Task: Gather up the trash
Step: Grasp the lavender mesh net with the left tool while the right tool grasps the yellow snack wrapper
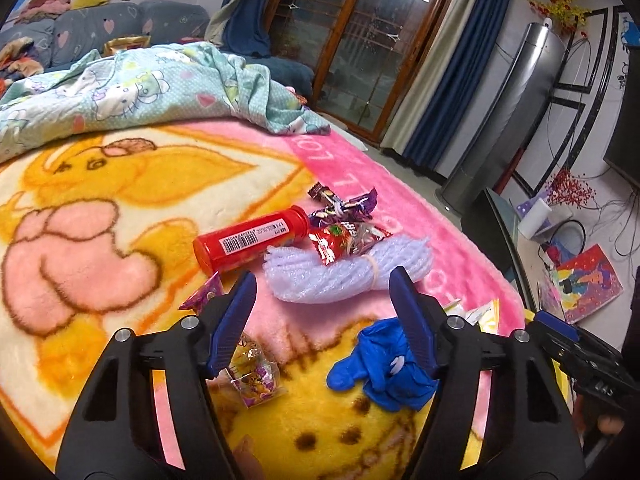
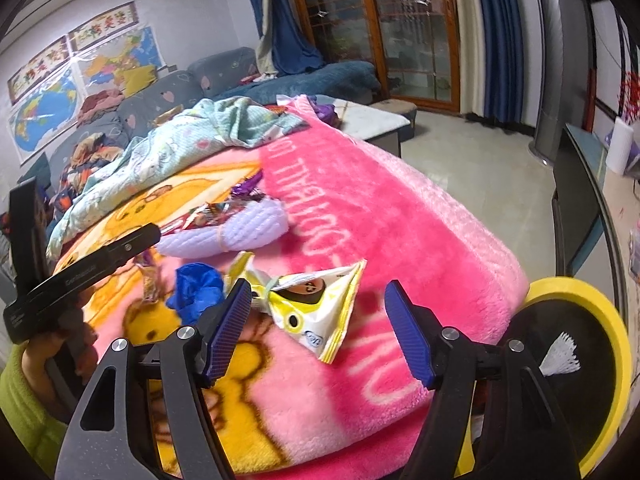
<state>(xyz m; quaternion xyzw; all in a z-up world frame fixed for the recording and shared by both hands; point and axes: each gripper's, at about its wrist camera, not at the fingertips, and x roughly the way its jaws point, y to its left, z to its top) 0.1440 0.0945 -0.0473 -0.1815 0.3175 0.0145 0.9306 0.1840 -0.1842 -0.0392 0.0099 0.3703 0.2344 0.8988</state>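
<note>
Trash lies on a pink and yellow blanket (image 1: pixel 120 184). A red tube (image 1: pixel 250 238), purple and red candy wrappers (image 1: pixel 344 220), a pale foam net (image 1: pixel 348 276), a blue glove (image 1: pixel 380 372) and a clear snack wrapper (image 1: pixel 252 376) show in the left wrist view. My left gripper (image 1: pixel 322 280) is open and empty, just short of the foam net. My right gripper (image 2: pixel 318 292) is open above a yellow and white wrapper (image 2: pixel 316 304); the glove (image 2: pixel 196 288) and foam net (image 2: pixel 228 232) lie to its left. A yellow-rimmed bin (image 2: pixel 576 364) with a black liner stands at the right.
A crumpled teal quilt (image 1: pixel 132 92) lies at the far end of the blanket. A sofa (image 2: pixel 168 96) with clothes stands behind. A grey tower unit (image 1: pixel 496 120), a dark cabinet (image 2: pixel 576 208) and floor clutter are to the right. The blanket's edge drops off at the right.
</note>
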